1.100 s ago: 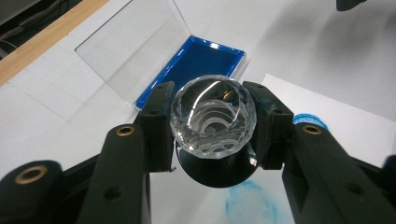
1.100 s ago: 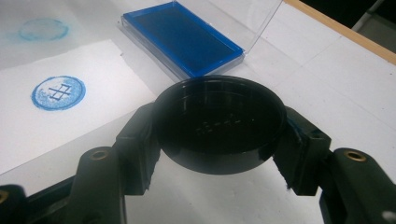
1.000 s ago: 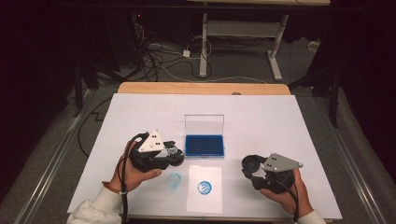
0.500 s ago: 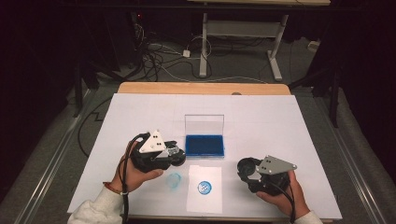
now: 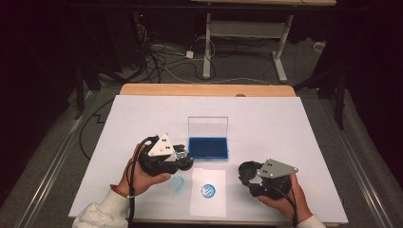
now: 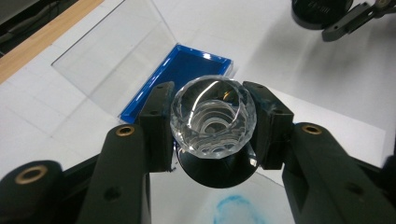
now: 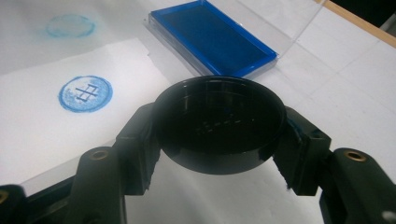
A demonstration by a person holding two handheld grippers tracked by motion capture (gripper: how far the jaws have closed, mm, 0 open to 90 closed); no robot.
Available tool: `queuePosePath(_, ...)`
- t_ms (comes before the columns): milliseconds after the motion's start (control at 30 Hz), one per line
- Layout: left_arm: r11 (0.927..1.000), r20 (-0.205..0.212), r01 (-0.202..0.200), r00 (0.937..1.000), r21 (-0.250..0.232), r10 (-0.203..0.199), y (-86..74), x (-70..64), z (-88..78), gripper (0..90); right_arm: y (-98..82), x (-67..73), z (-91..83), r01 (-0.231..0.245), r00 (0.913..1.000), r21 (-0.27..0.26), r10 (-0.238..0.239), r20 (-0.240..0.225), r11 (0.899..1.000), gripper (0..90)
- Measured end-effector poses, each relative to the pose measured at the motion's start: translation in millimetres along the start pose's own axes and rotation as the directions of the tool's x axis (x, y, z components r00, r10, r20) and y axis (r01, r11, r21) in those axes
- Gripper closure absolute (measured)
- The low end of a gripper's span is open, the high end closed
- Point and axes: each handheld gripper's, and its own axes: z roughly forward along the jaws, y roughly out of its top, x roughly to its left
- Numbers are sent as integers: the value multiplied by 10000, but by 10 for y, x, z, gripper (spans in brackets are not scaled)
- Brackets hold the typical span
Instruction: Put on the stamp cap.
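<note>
From above, the left gripper [image 5: 183, 159] sits just left of an open blue ink pad with clear lid [image 5: 208, 147]; the right gripper [image 5: 248, 173] rests beside a white paper sheet with a round blue stamp mark [image 5: 207, 191].

Left gripper view: jaws clamp a faceted clear-handled stamp [image 6: 213, 119].

Right gripper view: jaws clamp a round black cap [image 7: 218, 122].

Looks like a lab or recording workroom, dim around a lit work spot. Pale wooden tabletop [image 5: 204, 89] covered with a white paper sheet [image 5: 285, 123]; beyond its far edge, grey carpeted floor [image 5: 247, 66] strewn with tangled black and white cables [image 5: 161, 59], and a white metal-legged desk frame [image 5: 247, 33] in darkness.
</note>
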Motion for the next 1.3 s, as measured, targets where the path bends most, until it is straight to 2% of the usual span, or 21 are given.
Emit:
queuePosePath(267,9999,142,-32,9999,-160,34,54,-22,43,548,139,135,200,254,9985,89,-249,-478,9996,388)
queuePosePath(367,9997,230,-68,9997,-248,74,82,-43,63,548,213,188,300,193,9960,43,-189,-875,9998,388)
queuePosePath(600,9988,454,-180,9988,-462,201,153,-99,103,547,388,281,501,470,9889,22,-462,-1410,9989,389)
queuePosePath(833,9976,737,-135,9971,-673,185,193,-133,160,547,519,383,622,827,9835,59,-807,-1621,9966,389)
queuePosePath(967,9973,827,-161,9963,-722,221,210,-154,192,547,589,423,654,515,9811,-103,-525,-1860,9986,389)
queuePosePath(1033,9972,825,-147,9964,-731,207,215,-159,205,547,617,450,672,469,9796,-176,-494,-1947,9987,389)
queuePosePath(1067,9972,836,-126,9963,-736,188,216,-159,212,548,626,457,682,593,9786,-193,-620,-1963,9981,389)
queuePosePath(1233,9961,920,38,9958,-879,43,213,-163,245,548,645,490,729,378,9805,-227,-415,-1922,9990,389)
queuePosePath(1300,9954,859,52,9963,-954,30,213,-162,244,547,653,491,737,124,9822,-251,-169,-1873,9996,389)
